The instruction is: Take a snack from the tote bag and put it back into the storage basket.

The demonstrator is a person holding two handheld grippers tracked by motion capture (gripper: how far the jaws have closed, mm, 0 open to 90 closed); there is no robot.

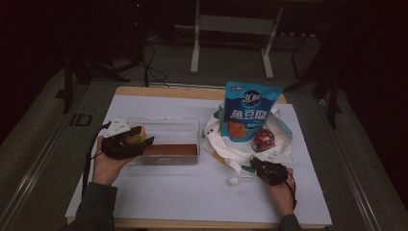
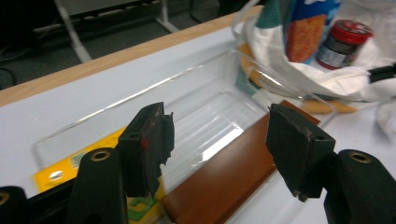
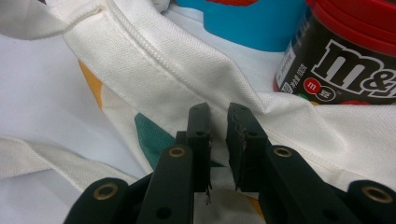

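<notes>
A dim lab: bare work table (image 1: pixel 192 192), metal stand legs (image 1: pixel 195 57), trailing floor cables (image 1: pixel 149 62).

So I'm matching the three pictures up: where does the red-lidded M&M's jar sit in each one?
High view: the M&M's jar lies right of centre in the white tote bag, below the blue snack pouch.
Left gripper view: top right.
Right gripper view: top right corner.
Shared landmark: the bag's white cloth.

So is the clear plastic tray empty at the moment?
No, the clear tray has a long brown box lying along one side and a yellow packet at one end.
</notes>
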